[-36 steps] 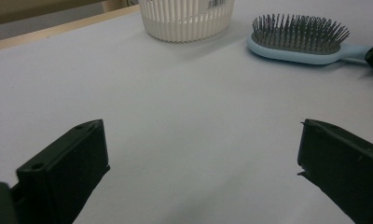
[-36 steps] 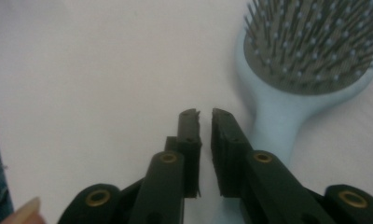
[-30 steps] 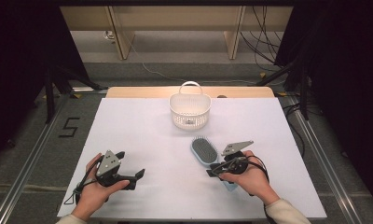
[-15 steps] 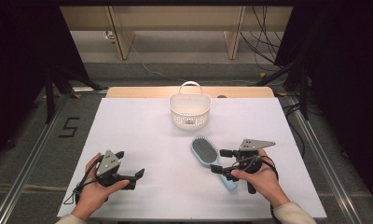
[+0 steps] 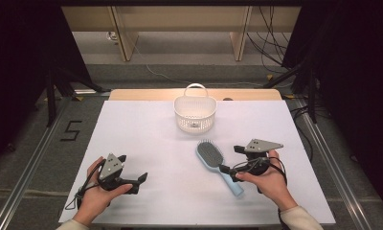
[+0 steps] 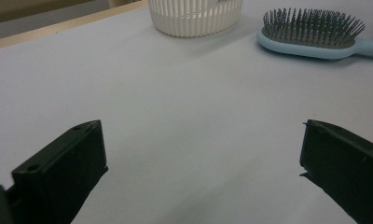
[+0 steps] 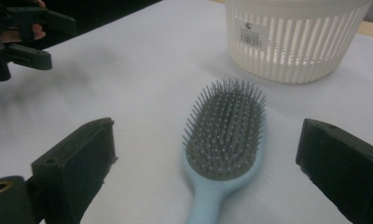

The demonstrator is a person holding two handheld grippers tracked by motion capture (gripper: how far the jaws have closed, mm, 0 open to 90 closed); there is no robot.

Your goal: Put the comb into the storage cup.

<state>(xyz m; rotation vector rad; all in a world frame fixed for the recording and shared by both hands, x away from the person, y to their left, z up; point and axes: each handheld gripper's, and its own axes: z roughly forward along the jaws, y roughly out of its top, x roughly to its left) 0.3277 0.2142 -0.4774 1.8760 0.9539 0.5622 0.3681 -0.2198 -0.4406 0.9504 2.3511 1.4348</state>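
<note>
On a white-covered table, the left gripper rests with jaws apart; the right gripper, jaws just spread, straddles the blue hairbrush lying flat. Beyond, a white basket, then grey floor.

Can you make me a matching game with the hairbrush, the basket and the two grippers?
Things:
1. hairbrush
2. basket
3. left gripper
4. right gripper

Descriptions:
A. white, with a handle
B. open, over bare table
C. light blue, bristles up
D. open, fingers either side of the brush handle

Pairs: 1-C, 2-A, 3-B, 4-D
</note>
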